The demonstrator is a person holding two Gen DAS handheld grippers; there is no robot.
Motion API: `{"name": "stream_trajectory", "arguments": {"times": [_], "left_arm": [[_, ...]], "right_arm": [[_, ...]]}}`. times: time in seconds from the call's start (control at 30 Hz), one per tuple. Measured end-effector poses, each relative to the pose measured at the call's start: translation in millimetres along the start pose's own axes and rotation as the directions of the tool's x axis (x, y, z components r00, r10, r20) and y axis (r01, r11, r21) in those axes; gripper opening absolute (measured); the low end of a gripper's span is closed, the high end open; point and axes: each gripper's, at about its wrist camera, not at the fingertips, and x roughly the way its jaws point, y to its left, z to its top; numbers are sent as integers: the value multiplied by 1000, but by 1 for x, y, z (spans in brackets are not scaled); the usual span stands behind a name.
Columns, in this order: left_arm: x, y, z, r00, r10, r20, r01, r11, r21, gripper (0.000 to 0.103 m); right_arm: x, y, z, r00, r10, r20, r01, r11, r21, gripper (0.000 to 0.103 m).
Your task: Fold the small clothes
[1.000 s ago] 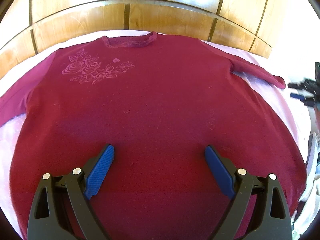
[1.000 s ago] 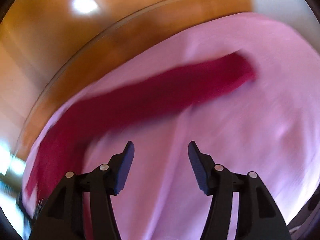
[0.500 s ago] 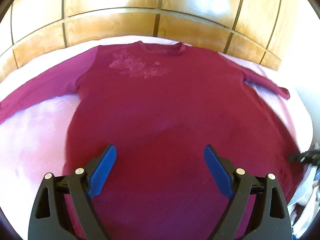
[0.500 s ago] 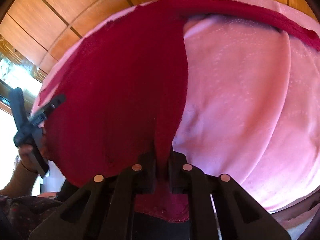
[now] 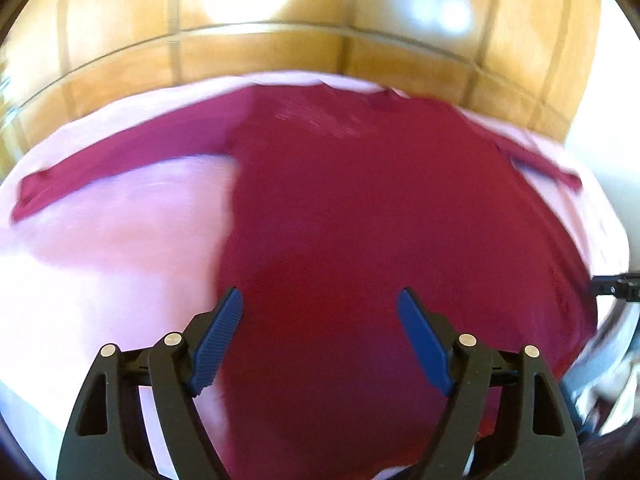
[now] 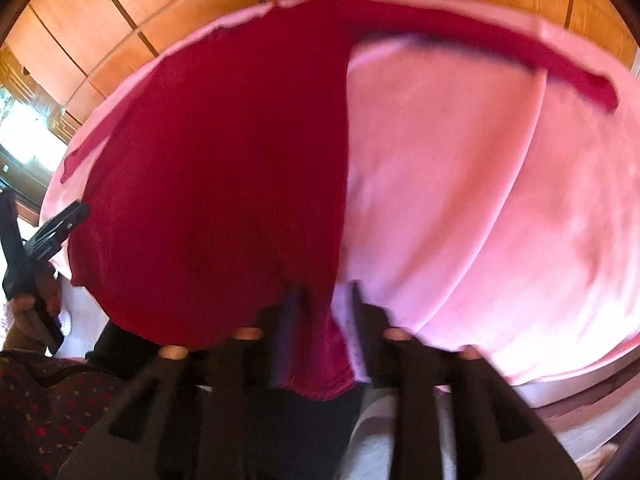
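Observation:
A dark red long-sleeved top (image 5: 380, 220) lies flat on a pink bedspread (image 5: 112, 240), neck toward the wooden headboard, both sleeves spread out. My left gripper (image 5: 320, 320) is open and empty above the top's lower left part, near its left side edge. In the right wrist view the top (image 6: 224, 168) fills the left half. My right gripper (image 6: 322, 304) stands at the hem's right corner with the jaws a little apart and the red hem corner between them; the view is blurred. The left gripper also shows in the right wrist view (image 6: 60, 224), at the far left.
A wooden panelled headboard (image 5: 320, 52) runs along the far side of the bed. The right gripper's tip (image 5: 616, 286) pokes in at the right edge of the left wrist view. Pink bedspread (image 6: 460, 200) lies bare right of the top. A dark patterned fabric (image 6: 48, 412) is at lower left.
My left gripper has moved left, toward the top's left edge, so the left sleeve now shows fully. My right gripper, shut on the hem corner half a second ago, now has its jaws slightly parted.

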Motion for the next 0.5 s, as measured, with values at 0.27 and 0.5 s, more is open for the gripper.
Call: {"name": "stream_trajectory", "arguments": {"times": [0.27, 0.5], "left_arm": [[-2, 50, -8, 998, -1, -62, -11, 980, -196, 71], [4, 33, -22, 990, -40, -137, 20, 989, -144, 9]], "right_arm": [[8, 31, 58, 987, -8, 163, 8, 1000, 3, 68], [70, 72, 90, 984, -2, 177, 6, 1000, -21, 70]]}}
